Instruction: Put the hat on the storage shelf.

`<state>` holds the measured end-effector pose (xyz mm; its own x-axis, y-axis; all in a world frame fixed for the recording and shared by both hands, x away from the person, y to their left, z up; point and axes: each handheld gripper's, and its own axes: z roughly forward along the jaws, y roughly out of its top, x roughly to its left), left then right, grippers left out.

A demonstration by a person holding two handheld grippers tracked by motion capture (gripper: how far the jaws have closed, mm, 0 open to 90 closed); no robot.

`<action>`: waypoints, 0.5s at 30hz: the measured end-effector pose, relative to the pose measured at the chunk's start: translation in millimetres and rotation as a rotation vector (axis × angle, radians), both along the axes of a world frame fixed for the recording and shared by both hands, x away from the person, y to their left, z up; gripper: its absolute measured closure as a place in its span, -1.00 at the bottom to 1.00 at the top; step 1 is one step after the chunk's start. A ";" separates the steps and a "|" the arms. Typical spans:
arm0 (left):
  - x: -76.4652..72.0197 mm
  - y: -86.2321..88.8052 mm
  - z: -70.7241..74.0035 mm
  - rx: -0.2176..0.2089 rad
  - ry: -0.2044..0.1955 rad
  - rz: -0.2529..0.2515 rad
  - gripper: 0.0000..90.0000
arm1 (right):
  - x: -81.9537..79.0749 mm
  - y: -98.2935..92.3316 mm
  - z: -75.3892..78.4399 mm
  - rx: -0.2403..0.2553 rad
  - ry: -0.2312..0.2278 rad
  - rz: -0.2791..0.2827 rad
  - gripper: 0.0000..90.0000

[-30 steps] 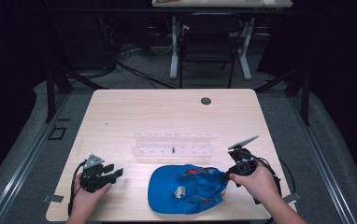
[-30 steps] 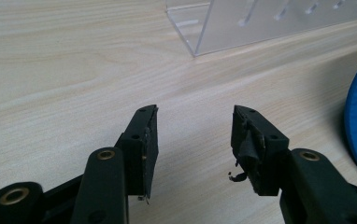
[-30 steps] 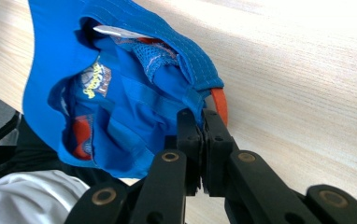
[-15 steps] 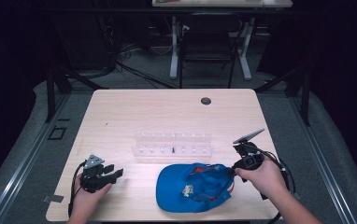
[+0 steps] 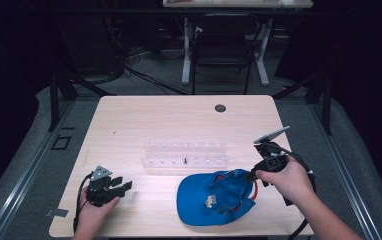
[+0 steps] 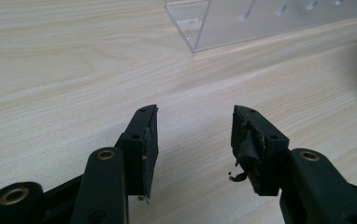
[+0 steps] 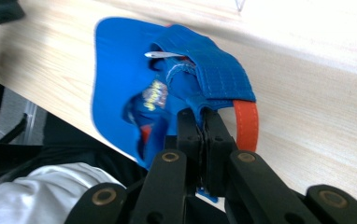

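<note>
Gripping the blue cap (image 5: 214, 200) by its back rim, the right gripper (image 5: 253, 175) has its jaws pressed tight on the fabric.
In the right gripper view the two black jaws meet on a fold of blue cloth just beside the cap's orange strap (image 7: 246, 123), which curves off to one side of them; the cap's blue fastening band (image 7: 214, 70) and brim spread out beyond the jaws, over the near edge of the table (image 5: 179, 120). The left gripper (image 6: 193, 140) has its jaws wide apart with nothing between them, bare wood under them. Ahead of those jaws and to one side stands a clear acrylic rack (image 6: 260, 21); in the high view it lies between the two grippers, just beyond the cap.
</note>
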<state>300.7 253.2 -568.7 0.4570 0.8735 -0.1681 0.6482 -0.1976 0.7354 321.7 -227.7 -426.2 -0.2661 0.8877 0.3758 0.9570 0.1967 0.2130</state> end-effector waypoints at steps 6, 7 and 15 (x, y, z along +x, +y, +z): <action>-0.1 -0.6 -0.3 0.001 0.001 0.000 0.15 | 4.1 -1.4 16.0 0.018 0.005 0.020 0.95; -0.2 -0.6 0.0 0.005 0.004 0.000 0.14 | 3.7 0.1 17.6 0.023 0.000 0.004 0.95; -0.1 -1.5 -0.7 0.004 -0.001 0.001 0.15 | 4.7 1.8 34.0 0.045 0.006 0.034 0.95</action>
